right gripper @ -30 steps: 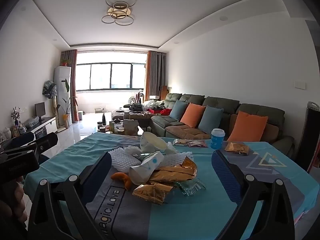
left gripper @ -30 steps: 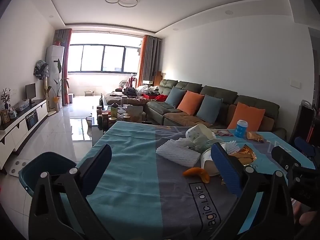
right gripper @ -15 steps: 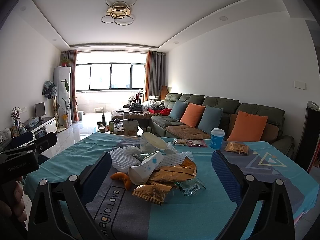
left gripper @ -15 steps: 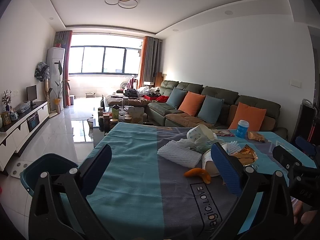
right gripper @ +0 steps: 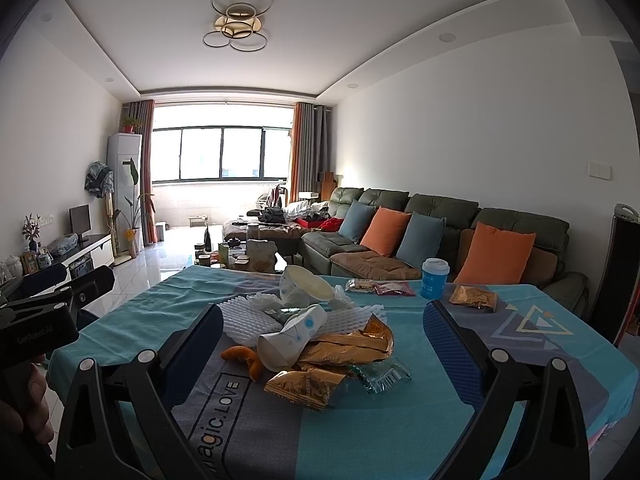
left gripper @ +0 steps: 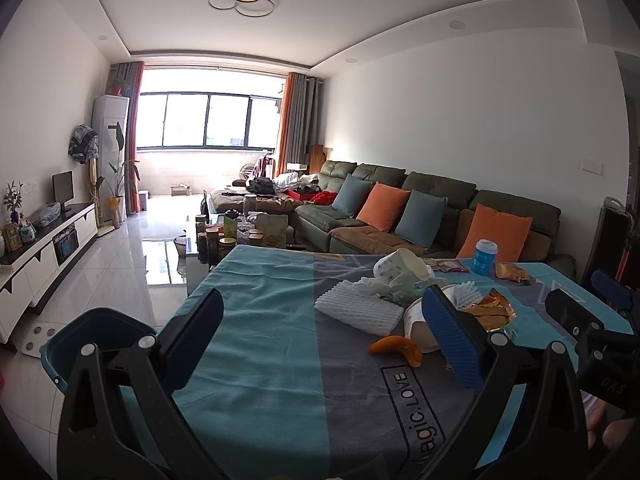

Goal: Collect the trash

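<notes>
A pile of trash lies on the teal tablecloth [right gripper: 400, 432]: gold snack wrappers [right gripper: 340, 350], crushed paper cups [right gripper: 288, 340], white foam netting [right gripper: 244, 320], an orange peel [right gripper: 244, 358] and a clear green wrapper [right gripper: 382, 374]. My right gripper [right gripper: 323, 354] is open and empty, just in front of the pile. My left gripper [left gripper: 323, 338] is open and empty, above the cloth left of the pile; the foam netting [left gripper: 358, 312] and peel [left gripper: 398, 350] lie between its fingers. A dark teal bin [left gripper: 96, 336] stands on the floor left of the table.
A blue cup with white lid [right gripper: 434, 280], a gold packet [right gripper: 474, 298] and small wrappers [right gripper: 380, 287] lie at the table's far side. A green sofa with cushions [right gripper: 440, 232] stands behind. A cluttered coffee table [left gripper: 236, 232] is beyond the table's far edge.
The left gripper's view has shifted slightly, with the table a little lower in frame. The right gripper has hardly moved. Both stay open.
</notes>
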